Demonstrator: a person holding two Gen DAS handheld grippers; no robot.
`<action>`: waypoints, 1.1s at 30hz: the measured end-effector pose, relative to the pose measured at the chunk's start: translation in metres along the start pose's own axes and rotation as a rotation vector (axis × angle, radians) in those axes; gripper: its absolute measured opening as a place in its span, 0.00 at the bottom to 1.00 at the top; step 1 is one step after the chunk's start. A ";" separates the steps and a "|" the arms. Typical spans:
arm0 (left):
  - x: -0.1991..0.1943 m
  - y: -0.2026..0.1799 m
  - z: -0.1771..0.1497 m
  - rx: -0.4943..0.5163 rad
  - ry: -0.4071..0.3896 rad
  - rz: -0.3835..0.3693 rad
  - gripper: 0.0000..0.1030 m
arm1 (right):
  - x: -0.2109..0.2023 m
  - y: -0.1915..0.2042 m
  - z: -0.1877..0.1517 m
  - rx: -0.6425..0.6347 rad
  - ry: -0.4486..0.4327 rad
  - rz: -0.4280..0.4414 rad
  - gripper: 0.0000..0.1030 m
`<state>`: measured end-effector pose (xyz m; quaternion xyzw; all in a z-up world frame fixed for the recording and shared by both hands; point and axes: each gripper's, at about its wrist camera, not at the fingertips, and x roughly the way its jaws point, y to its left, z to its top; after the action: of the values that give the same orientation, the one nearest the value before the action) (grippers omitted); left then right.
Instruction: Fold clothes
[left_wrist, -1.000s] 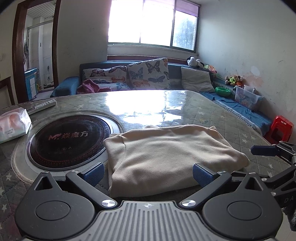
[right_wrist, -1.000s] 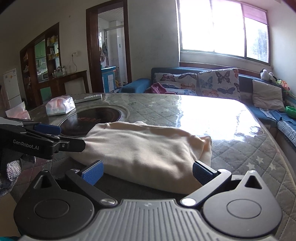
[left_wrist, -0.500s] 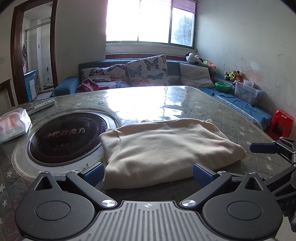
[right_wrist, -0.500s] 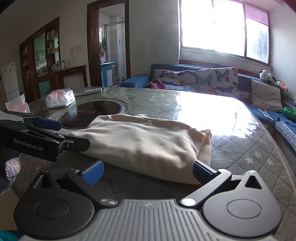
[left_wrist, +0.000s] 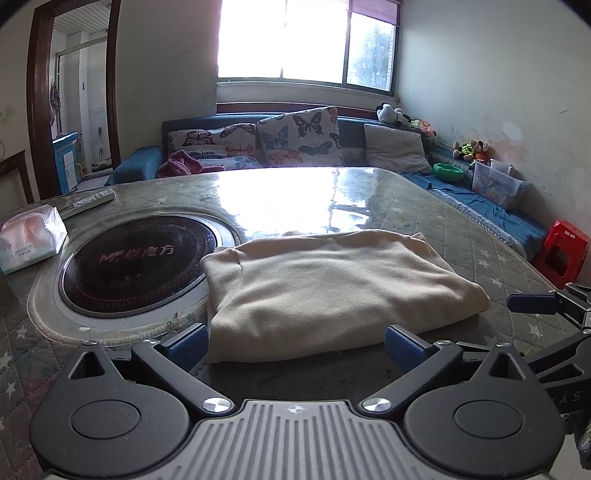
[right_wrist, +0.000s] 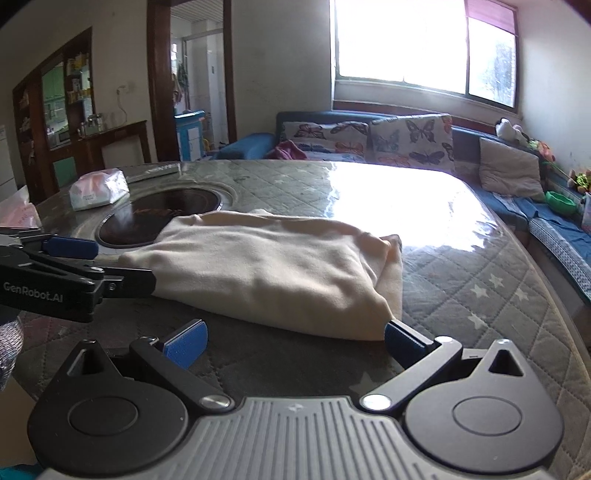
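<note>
Two wrist views of a folded cream garment (left_wrist: 332, 288) lying on the quilted counter (left_wrist: 498, 266). We see the garment as a flat, stacked rectangle directly ahead of both tongs, its long axis running left to right across each view, so each pair faces a long edge broadside. The left tongs (left_wrist: 295, 341) stand wide open and hold nothing; their blue pads flank the garment's near edge, the left pad (left_wrist: 186, 341) close to the near left corner, though we cannot tell whether it touches the cloth. The right tongs (right_wrist: 293, 338) are likewise spread wide and empty, with the right pad (right_wrist: 400, 338) just beside the near right corner, where the folded layers show as a stepped edge (right_wrist: 391, 266). We judge the two pairs about equally near, each to its own corner. On the left, the garment overlaps the rim of the round inset cooktop (left_wrist: 136, 258); a tissue pack (left_wrist: 31, 240) and a remote (left_wrist: 88, 201) lie beyond it, well apart from the cloth. The far half of the counter is bare and glossy, leaving open room behind the garment, while the counter's curved edge (right_wrist: 546, 295) lies to the right. The fold looks largely complete to us.
</note>
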<state>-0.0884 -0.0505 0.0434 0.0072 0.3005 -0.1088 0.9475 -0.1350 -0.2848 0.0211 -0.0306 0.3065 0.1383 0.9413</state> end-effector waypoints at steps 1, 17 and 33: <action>0.000 0.000 -0.001 -0.002 0.004 0.001 1.00 | 0.000 0.000 0.000 0.004 0.004 -0.003 1.00; -0.004 -0.004 -0.006 -0.008 0.028 0.016 1.00 | 0.000 0.000 -0.006 0.029 0.035 -0.030 1.00; -0.006 -0.008 -0.009 -0.002 0.034 0.032 1.00 | -0.002 0.003 -0.009 0.046 0.039 -0.032 1.00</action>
<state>-0.0999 -0.0560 0.0401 0.0128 0.3166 -0.0932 0.9439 -0.1428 -0.2841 0.0152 -0.0166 0.3272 0.1153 0.9377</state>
